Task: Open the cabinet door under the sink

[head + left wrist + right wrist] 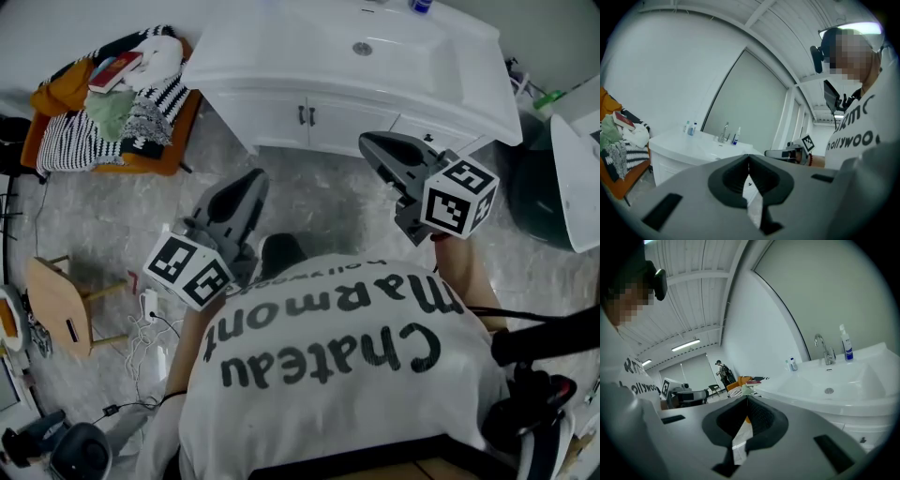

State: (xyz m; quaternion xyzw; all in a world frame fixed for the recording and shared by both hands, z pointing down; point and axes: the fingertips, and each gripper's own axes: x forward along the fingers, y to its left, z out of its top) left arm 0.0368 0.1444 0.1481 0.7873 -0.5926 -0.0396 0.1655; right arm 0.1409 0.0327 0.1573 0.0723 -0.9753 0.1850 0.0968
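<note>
Left gripper and right gripper: jaws fully together, empty, well apart from the cabinet door. Spread your right jaws before reaching its handle; pull straight outward.

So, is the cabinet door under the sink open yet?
Shut. Both cabinet doors lie flush under the sink, with their handles side by side and no gap showing.

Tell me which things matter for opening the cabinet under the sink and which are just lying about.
Job: cabinet door, handles, sink, left claw, right claw, both shut.
Lying about: clothes pile, book, wooden stool, floor cables, spray bottle.
</note>
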